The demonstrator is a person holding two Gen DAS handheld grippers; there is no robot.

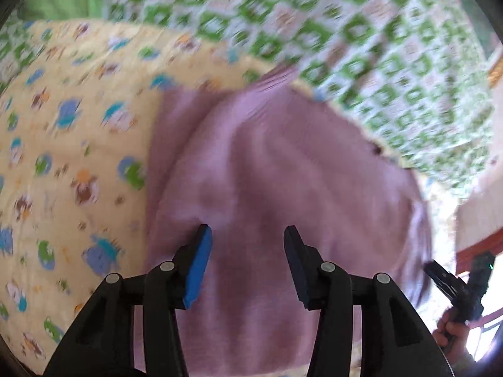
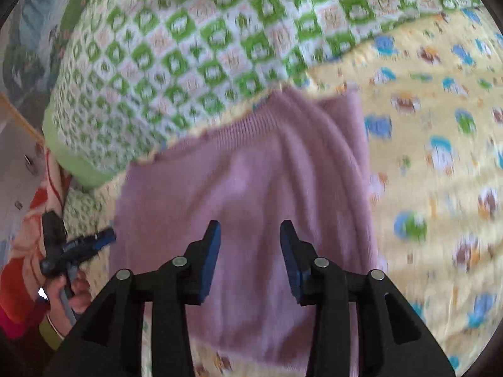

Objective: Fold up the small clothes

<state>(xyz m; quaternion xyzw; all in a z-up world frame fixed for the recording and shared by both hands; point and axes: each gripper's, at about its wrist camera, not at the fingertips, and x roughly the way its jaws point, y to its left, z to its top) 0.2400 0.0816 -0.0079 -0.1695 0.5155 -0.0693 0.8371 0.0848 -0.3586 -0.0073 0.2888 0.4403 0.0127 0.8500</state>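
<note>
So we've got the purple knit garment (image 1: 267,188) lying on the yellow cartoon-print sheet (image 1: 78,125), its far edge right against the green checkered blanket (image 1: 345,31). Our left gripper (image 1: 248,235) and right gripper (image 2: 250,231) both hover over the garment, jaws spread wide, gripping nothing. Both views are pretty blurry.

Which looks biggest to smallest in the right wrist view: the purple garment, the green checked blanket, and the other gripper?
1. Green checked blanket and purple garment: look alike in area, unranked.
2. Left gripper, clearly smallest, though it sits at the distorted edge.
</note>
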